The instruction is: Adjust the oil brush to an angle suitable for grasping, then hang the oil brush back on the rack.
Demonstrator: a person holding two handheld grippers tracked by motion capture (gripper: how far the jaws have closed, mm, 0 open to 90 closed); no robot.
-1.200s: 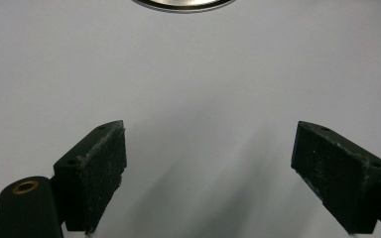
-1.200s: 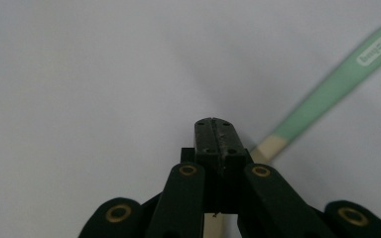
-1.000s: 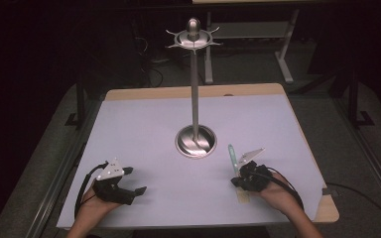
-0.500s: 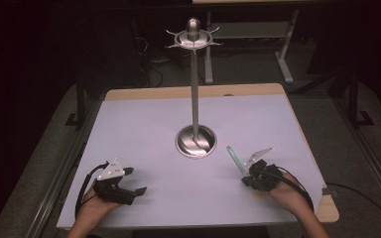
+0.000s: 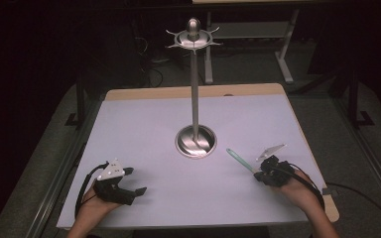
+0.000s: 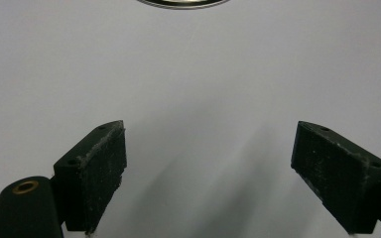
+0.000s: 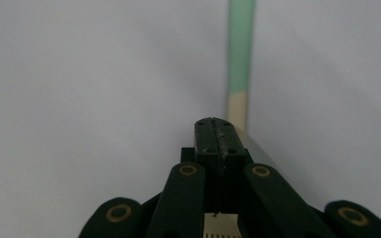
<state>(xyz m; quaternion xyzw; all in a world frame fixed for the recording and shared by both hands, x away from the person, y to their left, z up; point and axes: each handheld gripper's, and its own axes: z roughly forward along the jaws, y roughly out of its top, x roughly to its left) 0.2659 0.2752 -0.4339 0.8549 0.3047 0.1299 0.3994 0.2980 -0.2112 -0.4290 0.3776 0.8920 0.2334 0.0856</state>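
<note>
Gripping a slender stick (image 5: pixel 239 159) with a mint-green shaft and a pale cream handle end, the right tool (image 5: pixel 261 174) has its jaws pressed together near the right front of the surface (image 5: pixel 144 124), the stick slanting up and away toward the middle of the white sheet. In the right gripper view the closed jaws [no gap between them] meet on a single seam, and the stick (image 7: pixel 240 59) runs straight ahead from just beside their tip, cream at the near end and green beyond; whether the pads actually pinch it cannot be told from that angle, though the high view shows it carried off the surface. The person's right hand (image 5: pixel 302 191) cradles the tool from behind, its cable looping around the wrist. Across the sheet, well apart, the left tool (image 5: pixel 138 184) rests low with its jaws spread wide and nothing between them. Between and beyond both stands a tall metal stand (image 5: pixel 195 99), its round polished base (image 5: pixel 195 141) near the stick's green tip.
</note>
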